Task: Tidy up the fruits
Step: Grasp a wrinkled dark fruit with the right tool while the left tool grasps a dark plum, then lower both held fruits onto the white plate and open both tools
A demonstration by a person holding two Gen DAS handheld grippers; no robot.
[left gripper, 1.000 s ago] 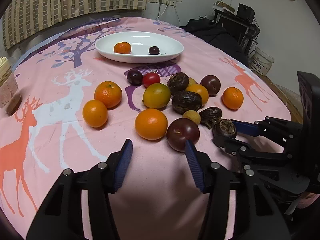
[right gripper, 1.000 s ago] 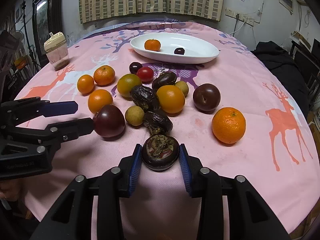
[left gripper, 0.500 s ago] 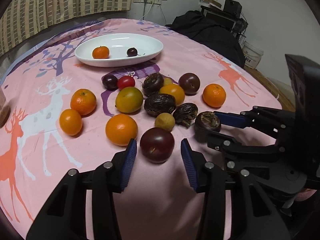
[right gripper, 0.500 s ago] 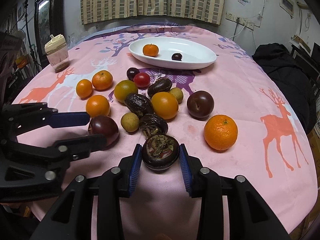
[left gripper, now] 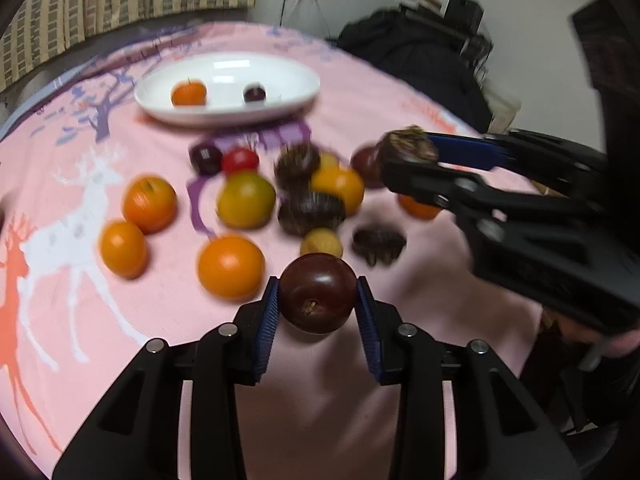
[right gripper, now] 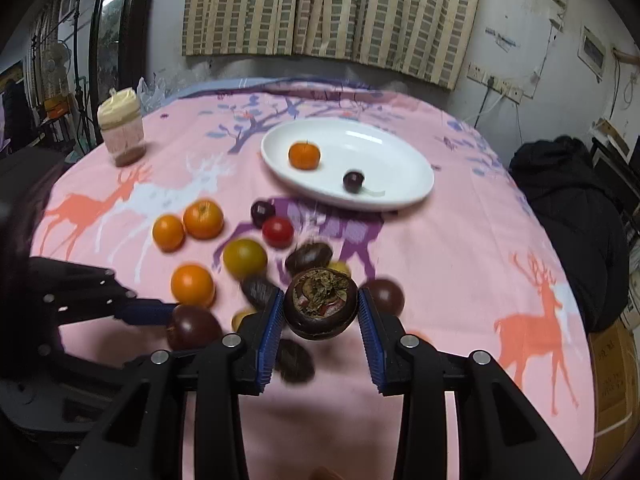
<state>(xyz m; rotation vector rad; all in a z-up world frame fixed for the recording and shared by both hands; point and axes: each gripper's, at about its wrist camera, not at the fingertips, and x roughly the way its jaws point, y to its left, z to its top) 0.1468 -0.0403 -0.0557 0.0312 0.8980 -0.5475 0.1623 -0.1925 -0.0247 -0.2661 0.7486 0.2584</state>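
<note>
My left gripper is shut on a dark red plum at the near side of the fruit pile. My right gripper is shut on a dark, wrinkled mangosteen-like fruit and holds it lifted above the table; it also shows in the left wrist view. A white oval plate at the far side holds a small orange and a dark cherry. Several oranges, plums, a red tomato and wrinkled dark fruits lie between plate and grippers.
The round table wears a pink cloth with deer prints. A lidded jar stands at the far left. A dark bag or coat lies beyond the table's right edge. Curtains hang behind.
My left gripper closed on the dark plum. My right gripper rose with the wrinkled fruit, well above the table, toward the plate side.
</note>
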